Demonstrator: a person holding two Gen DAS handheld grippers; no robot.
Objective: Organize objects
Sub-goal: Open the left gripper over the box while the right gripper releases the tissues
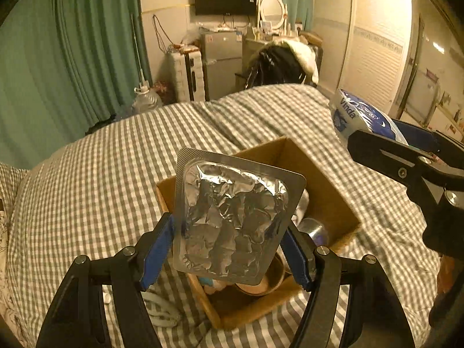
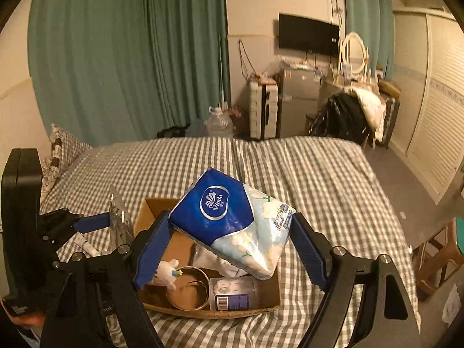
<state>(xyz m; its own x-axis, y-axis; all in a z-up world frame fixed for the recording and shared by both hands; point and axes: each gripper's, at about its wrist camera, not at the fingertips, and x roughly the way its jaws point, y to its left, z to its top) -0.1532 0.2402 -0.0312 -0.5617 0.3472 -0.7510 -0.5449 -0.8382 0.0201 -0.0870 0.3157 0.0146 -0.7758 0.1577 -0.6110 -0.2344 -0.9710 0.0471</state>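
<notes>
Low centre in the left wrist view, the left gripper [image 1: 229, 249] has its fingers pinching a crumpled silver foil blister sheet [image 1: 232, 220], long axis upright, directly over the open brown cardboard box [image 1: 327, 185] on the grey checked bed [image 1: 101, 174]. The right gripper [image 2: 229, 246] pinches a blue-and-white tissue pack [image 2: 232, 220] above the box's fuller near end; open room lies behind
</notes>
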